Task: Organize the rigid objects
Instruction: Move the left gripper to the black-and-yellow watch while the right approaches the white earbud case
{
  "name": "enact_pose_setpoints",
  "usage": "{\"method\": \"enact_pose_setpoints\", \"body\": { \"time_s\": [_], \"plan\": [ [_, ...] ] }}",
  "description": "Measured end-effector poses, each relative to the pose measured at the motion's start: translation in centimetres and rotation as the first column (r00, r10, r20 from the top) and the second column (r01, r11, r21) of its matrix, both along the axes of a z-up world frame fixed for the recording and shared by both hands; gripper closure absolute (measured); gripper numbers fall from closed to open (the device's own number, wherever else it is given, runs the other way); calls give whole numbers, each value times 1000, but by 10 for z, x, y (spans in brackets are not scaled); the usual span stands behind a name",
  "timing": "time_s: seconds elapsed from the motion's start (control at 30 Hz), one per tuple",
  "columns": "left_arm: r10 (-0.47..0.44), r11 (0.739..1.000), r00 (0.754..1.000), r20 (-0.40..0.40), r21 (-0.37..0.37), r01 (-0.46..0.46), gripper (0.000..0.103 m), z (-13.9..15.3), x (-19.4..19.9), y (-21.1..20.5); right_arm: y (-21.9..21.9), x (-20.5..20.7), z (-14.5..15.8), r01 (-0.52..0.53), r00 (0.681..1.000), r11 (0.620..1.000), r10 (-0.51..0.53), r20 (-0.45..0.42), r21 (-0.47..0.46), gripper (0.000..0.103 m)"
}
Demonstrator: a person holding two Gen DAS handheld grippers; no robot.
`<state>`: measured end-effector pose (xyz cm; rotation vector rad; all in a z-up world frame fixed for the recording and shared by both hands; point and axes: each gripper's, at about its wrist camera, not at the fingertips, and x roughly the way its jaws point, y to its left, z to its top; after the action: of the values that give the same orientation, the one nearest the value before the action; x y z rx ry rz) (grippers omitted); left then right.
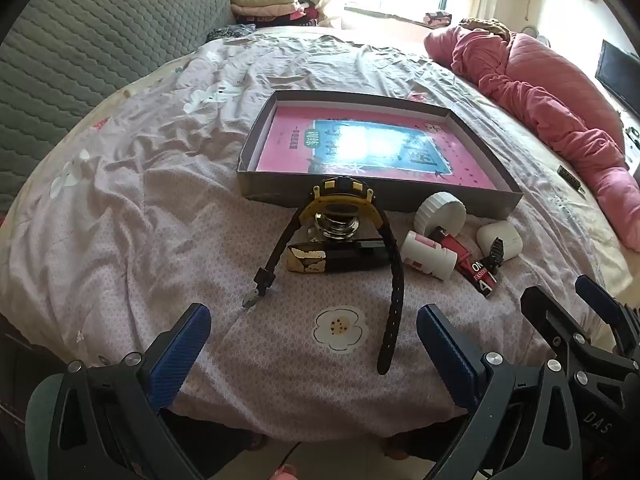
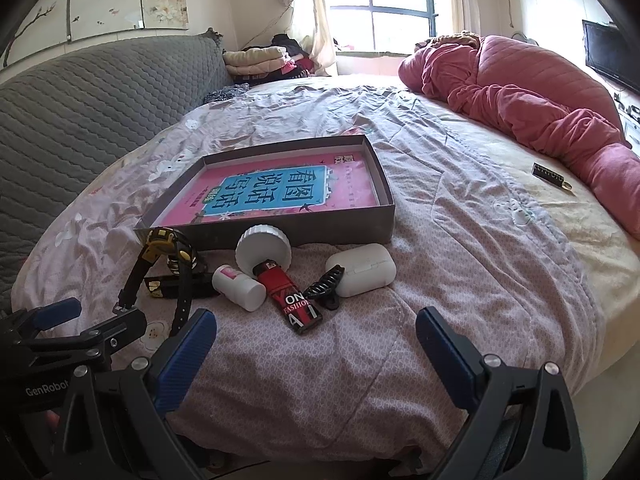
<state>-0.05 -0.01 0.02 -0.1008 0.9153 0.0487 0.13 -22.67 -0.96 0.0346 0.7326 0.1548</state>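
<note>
Shallow grey box (image 2: 304, 229) on a patterned bedspread (image 2: 460, 240), open side up, a pink book with a blue panel (image 2: 276, 194) lying flat inside. All small objects lie in a loose row along the box's near wall, outside it. Against that wall: a black-and-yellow wristwatch (image 1: 344, 204) propped up with its straps trailing toward the bed's near edge, and a white ribbed round lid (image 2: 263, 249) on its side. Just nearer than these: a black-and-gold bar-shaped object (image 1: 336, 258) between the watch straps, a small white bottle with a pink label (image 2: 239, 287), a red-and-black lighter (image 2: 288, 294), a black hair clip (image 2: 324, 286) and a white rounded case (image 2: 364, 269), the clip touching the case.

Bare bedspread lies between this row and the bed's near edge, and also to the box's right up to a pink quilt (image 2: 532, 108). A grey quilted headboard (image 2: 80, 112) bounds the box's left.

Left gripper (image 1: 314, 338) and right gripper (image 2: 316, 342) both hang over the near edge, angled downward toward the box, blue-padded fingers (image 1: 180, 354) spread wide with nothing between them.

The right wrist view alone shows the book's lettering clearly; in the left wrist view it is washed out by glare. Each view shows the other gripper at its margin.
</note>
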Motion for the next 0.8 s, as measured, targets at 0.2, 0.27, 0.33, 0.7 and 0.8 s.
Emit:
{"method": "enact_pose_setpoints", "body": {
  "time_s": [0.2, 0.27, 0.33, 0.7, 0.8],
  "plan": [
    [-2, 1000, 1000, 1, 2, 2, 0, 0, 0, 0, 1, -1, 2, 2, 1000, 1000, -2, 5, -5, 3],
    [-4, 1000, 1000, 1, 2, 4, 0, 0, 0, 0, 2, -1, 2, 5, 1000, 1000, -5, 5, -9, 3],
    [-4, 1000, 1000, 2, 2, 4, 0, 0, 0, 0, 2, -2, 2, 3, 1000, 1000, -3, 4, -7, 3],
    [0, 1000, 1000, 2, -2, 0, 0, 3, 0, -2, 3, -1, 1, 2, 1000, 1000, -2, -1, -7, 3],
    [4, 1000, 1000, 6, -12, -4, 0, 2, 1, 3, 3, -1, 1, 1, 1000, 1000, -1, -5, -4, 3]
  ]
}}
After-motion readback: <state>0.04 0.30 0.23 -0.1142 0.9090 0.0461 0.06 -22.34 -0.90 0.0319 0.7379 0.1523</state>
